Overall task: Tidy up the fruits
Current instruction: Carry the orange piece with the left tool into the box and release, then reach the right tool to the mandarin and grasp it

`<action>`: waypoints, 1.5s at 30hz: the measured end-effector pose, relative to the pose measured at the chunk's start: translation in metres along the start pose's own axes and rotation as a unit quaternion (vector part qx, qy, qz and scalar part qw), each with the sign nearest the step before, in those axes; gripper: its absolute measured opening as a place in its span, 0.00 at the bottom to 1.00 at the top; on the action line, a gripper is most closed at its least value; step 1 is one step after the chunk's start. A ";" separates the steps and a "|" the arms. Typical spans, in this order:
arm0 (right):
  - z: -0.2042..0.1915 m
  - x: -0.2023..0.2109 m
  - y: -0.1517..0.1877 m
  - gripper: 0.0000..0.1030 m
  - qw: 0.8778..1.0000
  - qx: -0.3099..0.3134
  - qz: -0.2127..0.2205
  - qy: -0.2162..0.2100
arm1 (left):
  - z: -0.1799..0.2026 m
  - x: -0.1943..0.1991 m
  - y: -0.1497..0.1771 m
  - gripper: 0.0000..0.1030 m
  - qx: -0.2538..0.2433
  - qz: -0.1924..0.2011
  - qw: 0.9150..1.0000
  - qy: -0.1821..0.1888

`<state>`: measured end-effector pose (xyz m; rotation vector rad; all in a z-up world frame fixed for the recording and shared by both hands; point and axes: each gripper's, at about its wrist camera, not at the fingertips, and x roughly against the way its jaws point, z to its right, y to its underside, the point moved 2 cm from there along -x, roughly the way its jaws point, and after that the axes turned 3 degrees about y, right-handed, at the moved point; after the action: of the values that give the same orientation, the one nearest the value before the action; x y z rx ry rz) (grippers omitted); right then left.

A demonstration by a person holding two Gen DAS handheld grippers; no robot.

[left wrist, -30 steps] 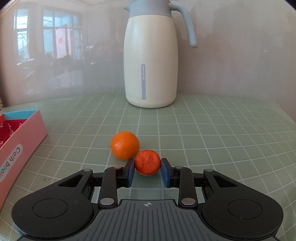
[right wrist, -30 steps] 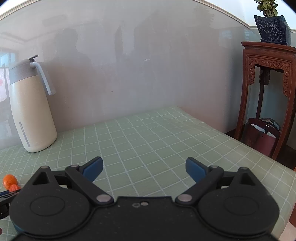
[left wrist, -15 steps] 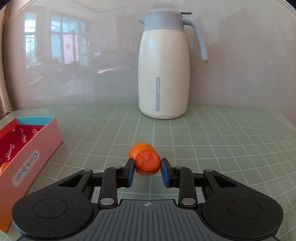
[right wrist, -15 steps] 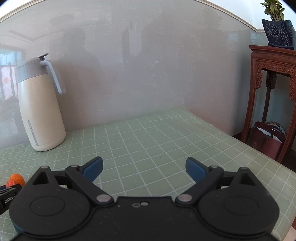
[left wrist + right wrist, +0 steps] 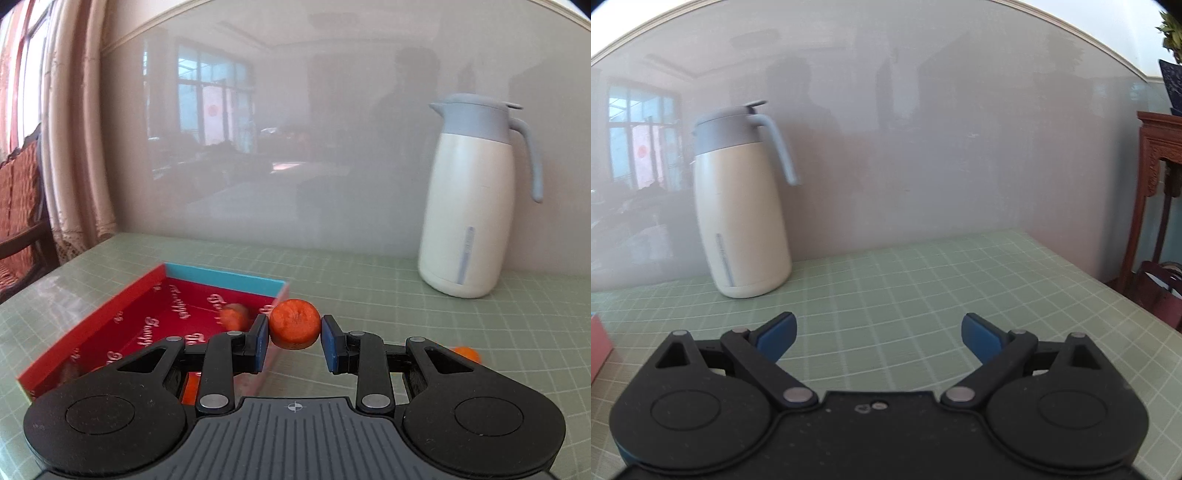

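Your left gripper is clamping a mandarin between its blue pads, holding it clear of the mat just off the near right corner of the box. Only your left camera is showing this fruit; it is also showing the open box at 9 o'clock, with a red lining, a turquoise far wall and white script on the floor that is too blurred to read. Another mandarin is lying inside the box, just left of the left pad, and more orange is showing through the gripper's linkage at the box's near end. A third mandarin is peeking out on the mat at 3 o'clock, behind the right finger linkage. The jug is standing at 2 o'clock against the wall, with a blue stripe down its body; any lettering on it is unreadable. Your right gripper is hovering over bare mat with its fingers spread wide and nothing between them. Its camera is showing the jug at 11 o'clock, a pink sliver of the box at 9 o'clock, and a carved wooden stand off the table at 3 o'clock, which the left camera is missing.
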<state>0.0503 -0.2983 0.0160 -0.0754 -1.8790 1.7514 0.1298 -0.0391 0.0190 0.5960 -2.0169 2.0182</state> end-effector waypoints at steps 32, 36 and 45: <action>-0.147 -0.002 0.026 0.92 0.984 0.094 -0.044 -0.145 | -0.177 0.002 0.001 0.75 0.109 -0.068 0.989 -0.069; -0.149 -0.006 0.027 0.92 0.984 0.097 -0.049 -0.138 | -0.192 0.020 0.010 0.80 0.094 -0.066 0.990 -0.085; -0.162 -0.024 0.032 0.89 0.983 0.111 -0.076 -0.126 | -0.214 0.024 0.037 0.84 0.098 -0.083 0.986 -0.107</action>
<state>0.1302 -0.1579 -0.0247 0.3793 -1.7905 1.9207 0.0657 0.1689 0.0021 1.0271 -1.8172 2.1418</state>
